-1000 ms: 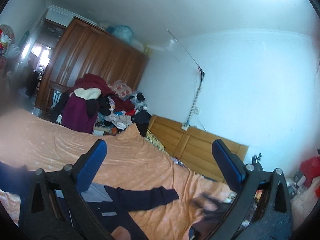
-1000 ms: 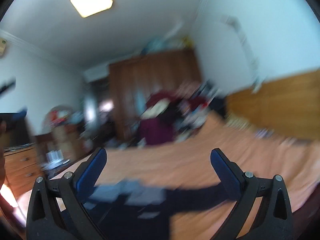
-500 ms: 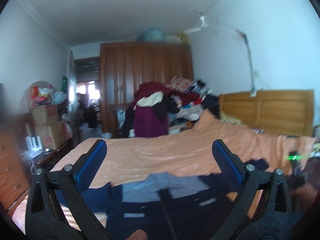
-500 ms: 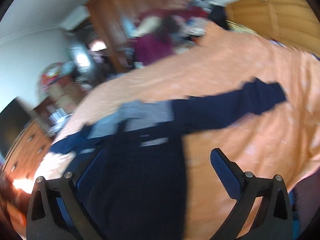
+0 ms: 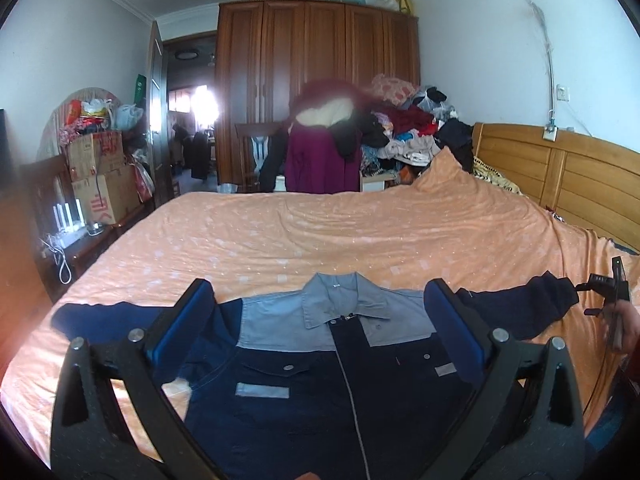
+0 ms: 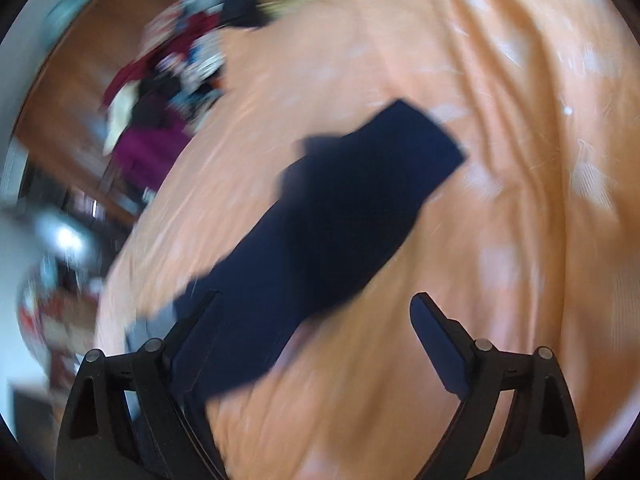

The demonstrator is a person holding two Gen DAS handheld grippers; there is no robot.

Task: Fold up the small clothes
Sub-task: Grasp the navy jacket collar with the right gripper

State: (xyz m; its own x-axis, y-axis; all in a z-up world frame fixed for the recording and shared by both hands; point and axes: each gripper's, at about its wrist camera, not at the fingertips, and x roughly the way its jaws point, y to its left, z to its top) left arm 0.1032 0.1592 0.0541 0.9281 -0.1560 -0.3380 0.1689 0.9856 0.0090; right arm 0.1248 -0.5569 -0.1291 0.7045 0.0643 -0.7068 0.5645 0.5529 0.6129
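Jacket (image 5: 340,364), navy with grey yoke, lies spread flat on bedsheet (image 5: 320,236).

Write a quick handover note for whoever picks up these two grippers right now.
Left gripper: open, empty, above the jacket's chest.
Right gripper: jaws closing, gripping nothing; the right sleeve lies below it.
Jacket: spread flat, front up, on the orange bedsheet, both sleeves stretched out sideways.
Done: laid out.
Left: every fold; probably start with that sleeve.

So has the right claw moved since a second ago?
Yes. The right claw swung down from facing the wardrobe to over the jacket sleeve on the bed.
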